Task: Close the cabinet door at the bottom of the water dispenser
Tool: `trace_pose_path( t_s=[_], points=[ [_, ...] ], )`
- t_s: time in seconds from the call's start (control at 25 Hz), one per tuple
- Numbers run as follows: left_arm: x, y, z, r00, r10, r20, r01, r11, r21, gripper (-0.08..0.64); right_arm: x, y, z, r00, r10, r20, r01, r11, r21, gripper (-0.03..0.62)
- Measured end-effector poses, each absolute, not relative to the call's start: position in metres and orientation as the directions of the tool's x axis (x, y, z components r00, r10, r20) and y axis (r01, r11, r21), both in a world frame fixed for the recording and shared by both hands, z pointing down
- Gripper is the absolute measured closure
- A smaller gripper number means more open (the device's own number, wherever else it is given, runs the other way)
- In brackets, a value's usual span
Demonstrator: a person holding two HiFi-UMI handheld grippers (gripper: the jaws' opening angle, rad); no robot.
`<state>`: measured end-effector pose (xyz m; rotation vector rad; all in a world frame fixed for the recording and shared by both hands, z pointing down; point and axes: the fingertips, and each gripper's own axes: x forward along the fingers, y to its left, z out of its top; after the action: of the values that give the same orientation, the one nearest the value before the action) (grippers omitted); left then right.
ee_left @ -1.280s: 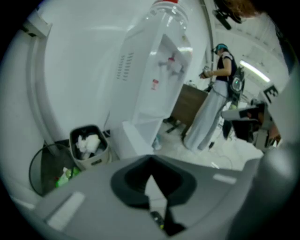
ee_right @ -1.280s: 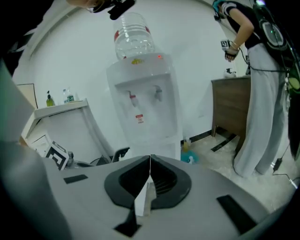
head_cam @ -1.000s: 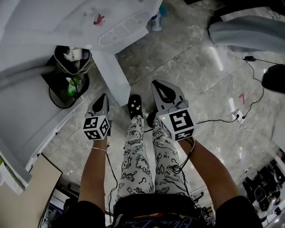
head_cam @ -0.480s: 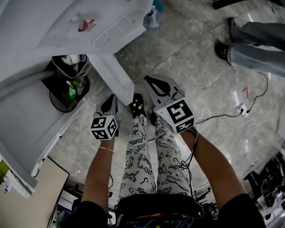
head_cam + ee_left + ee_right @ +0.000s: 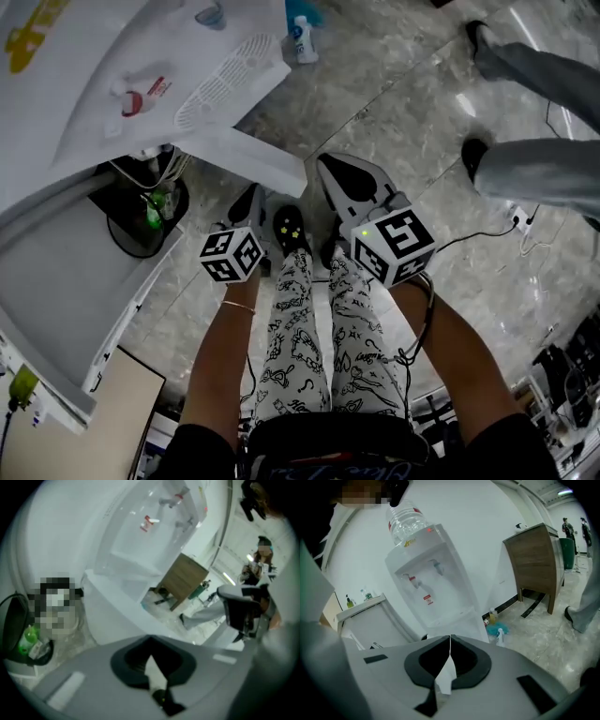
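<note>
- Since a second ago both tools have come in closer to the dispenser's foot, and the bystander's legs (image 5: 544,169) (two, grey trousers) have shifted to the right edge of the head view.
- Water dispenser (image 5: 112,56), one: white plastic, boxy. It has two taps (image 5: 412,581) (one red, one blue), one slotted drip grille (image 5: 217,82) and one clear ribbed water bottle (image 5: 407,523) upended on top.
- Cabinet door (image 5: 246,157), one: flat white panel, standing open, swung out from the dispenser's base over the floor (image 5: 403,103).
- Left hand-held gripper (image 5: 249,204), one: grey shell, dark-lined jaws together with nothing held. Its tip is just beside the door's near edge (contact cannot be told).
- Right hand-held gripper (image 5: 330,167), one: grey shell, jaws together, nothing held. It sits to the right of the door's free end, apart from it.
- Bin (image 5: 131,225), one: round, black-lined, beside the dispenser, with one green bottle (image 5: 150,214) inside.
- Spray bottle (image 5: 300,39), one: white with a blue cap, upright on the floor beyond the dispenser.
- Floor: grey, polished, veined stone.
- Shoes (image 5: 286,225), black, with small yellow marks. One shows fully between the two tools, and a second is partly hidden behind the right one.
- Trousers (image 5: 300,328), one pair: white with black printed figures.
- Wooden cabinet (image 5: 534,559), one: brown, on slanted legs, against the wall.
</note>
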<state>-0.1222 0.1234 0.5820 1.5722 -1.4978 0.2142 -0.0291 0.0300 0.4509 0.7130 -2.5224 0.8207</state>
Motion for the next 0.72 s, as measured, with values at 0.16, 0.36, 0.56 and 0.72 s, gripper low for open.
trace_pose_path(
  t_s=[0.16,0.36,0.56,0.72],
  points=[
    [-0.113,0.089,0.582,0.272,-0.700,0.661,-0.852,0.145,0.504,0.566,-0.020,0.014,0.447,-0.795,-0.363,0.486,-0.580,0.690,-0.434,0.575],
    [-0.110,0.049,0.581,0.308,-0.707,0.637,-0.860,0.080,0.504,0.563,0.000,-0.008,0.443,-0.778,-0.426,0.462,-0.625,0.605,-0.494,0.575],
    [-0.131,0.016,0.576,0.258,-0.776,0.576,-0.807,0.155,0.570,0.563,0.001,-0.008,0.440,-0.783,-0.391,0.483,-0.604,0.661,-0.445,0.575],
    [-0.133,-0.006,0.576,0.288,-0.773,0.565,-0.839,0.080,0.538,0.563,0.008,-0.018,0.436,-0.779,-0.430,0.456,-0.624,0.602,-0.498,0.575]
  ],
)
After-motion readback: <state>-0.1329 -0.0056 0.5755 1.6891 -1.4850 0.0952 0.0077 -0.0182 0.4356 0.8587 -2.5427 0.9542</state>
